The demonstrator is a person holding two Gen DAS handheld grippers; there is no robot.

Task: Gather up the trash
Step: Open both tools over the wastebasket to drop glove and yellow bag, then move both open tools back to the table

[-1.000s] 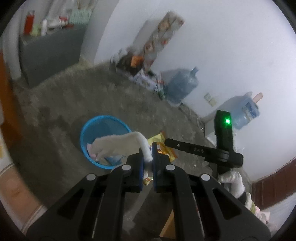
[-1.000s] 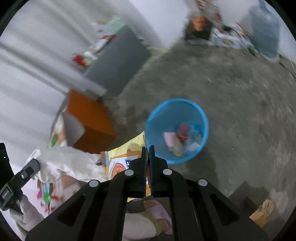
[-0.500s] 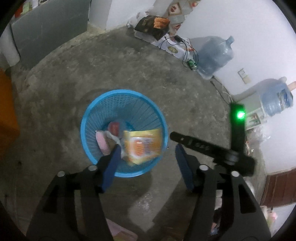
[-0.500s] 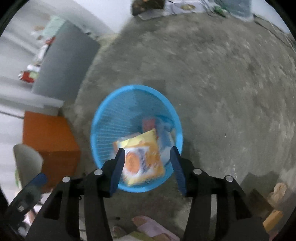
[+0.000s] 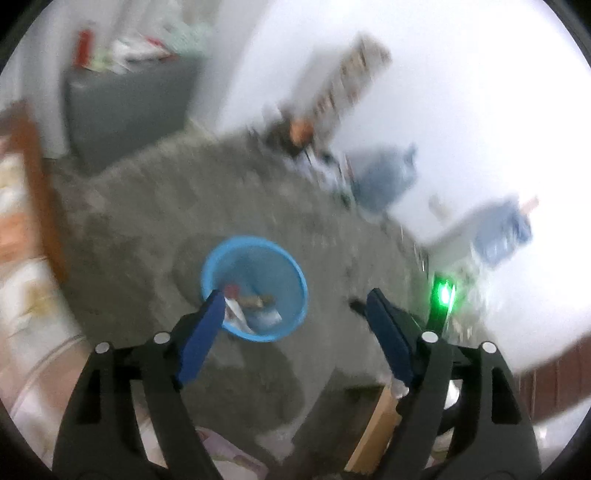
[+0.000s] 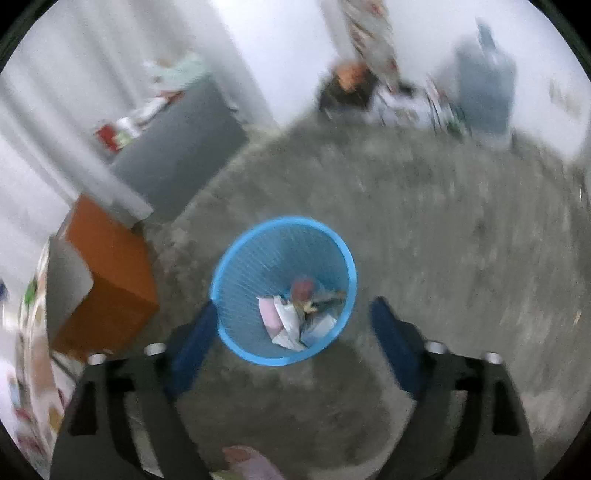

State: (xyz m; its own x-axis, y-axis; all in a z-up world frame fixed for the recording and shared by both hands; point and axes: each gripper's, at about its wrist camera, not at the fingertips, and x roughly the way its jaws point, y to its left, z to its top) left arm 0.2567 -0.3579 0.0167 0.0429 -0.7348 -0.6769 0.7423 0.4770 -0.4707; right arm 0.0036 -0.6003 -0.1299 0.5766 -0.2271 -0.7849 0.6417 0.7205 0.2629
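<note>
Both grippers, left point(image 5: 295, 299) and right point(image 6: 291, 310), hang released over the blue basket point(image 6: 221, 266), jaws empty. Best to lift clear before seeking more trash

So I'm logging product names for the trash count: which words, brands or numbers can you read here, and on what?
None can be read; both views are motion-blurred.
Wrappers in the blue basket: print too blurred to read.
Patterned board against the far wall: pictures only, no legible text.
Items on the grey cabinet: too small and blurred.
Water jug: no readable label.
Left hand-held gripper and right hand-held gripper: no markings visible.
</note>
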